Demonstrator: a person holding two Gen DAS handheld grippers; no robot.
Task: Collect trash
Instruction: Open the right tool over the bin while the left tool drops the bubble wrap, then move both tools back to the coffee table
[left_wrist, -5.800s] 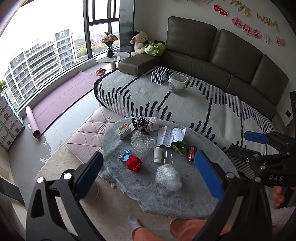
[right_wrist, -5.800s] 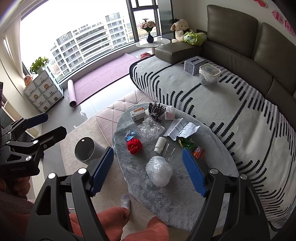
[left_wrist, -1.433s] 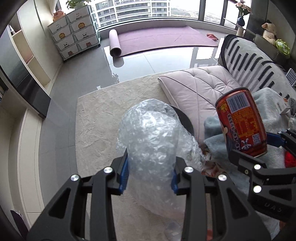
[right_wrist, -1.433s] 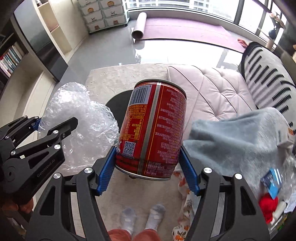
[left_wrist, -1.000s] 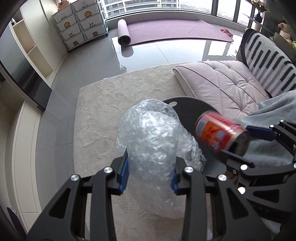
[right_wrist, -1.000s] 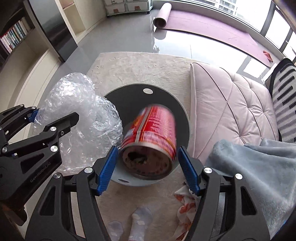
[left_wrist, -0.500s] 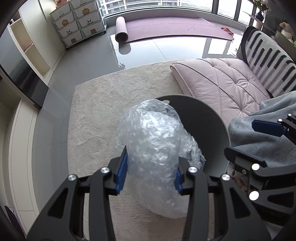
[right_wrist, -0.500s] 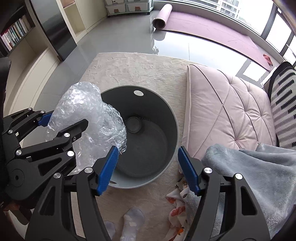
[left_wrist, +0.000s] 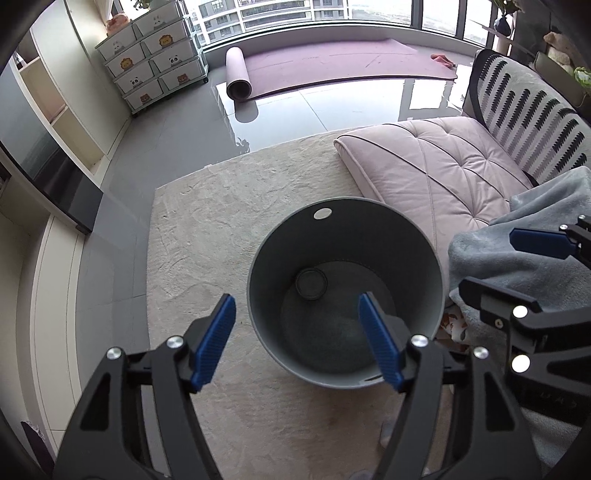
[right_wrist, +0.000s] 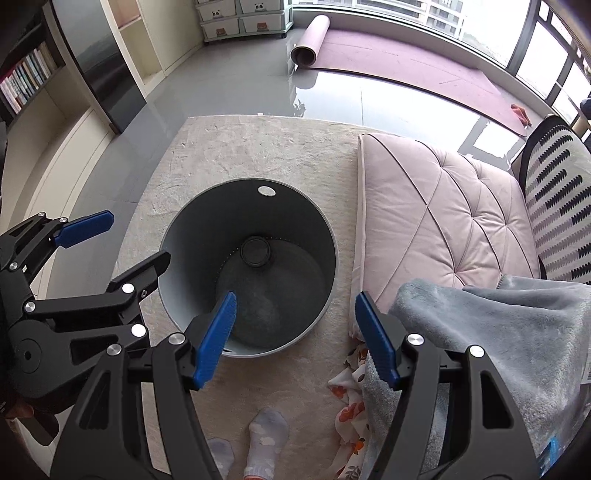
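Note:
A round grey bin (left_wrist: 369, 229) (right_wrist: 221, 206) stands on the rug right below both grippers. Inside it the dark round end of the red can (left_wrist: 311, 282) (right_wrist: 255, 251) shows by the far wall. A pale blurred patch, which looks like the bubble wrap (left_wrist: 332, 332) (right_wrist: 266, 306), lies on the bin's floor. My left gripper (left_wrist: 297, 332) (right_wrist: 122, 243) hangs over the bin's near left rim, its jaws opening with nothing between them. My right gripper (right_wrist: 297, 332) (left_wrist: 495, 266) is open and empty over the bin's near right rim.
A pink tufted cushion (left_wrist: 443, 166) (right_wrist: 443, 206) lies just right of the bin. A grey blanket (left_wrist: 535, 266) (right_wrist: 498, 325) hangs at the near right over a floral cloth (right_wrist: 351, 387). A person's socked foot (right_wrist: 264, 450) stands near the bin. A rolled purple mat (left_wrist: 238, 74) lies far off.
The bubble wrap has left the left gripper's jaws, which have spread wide. The red can dropped from the right gripper into the bin a second ago. Both grippers rose slightly.

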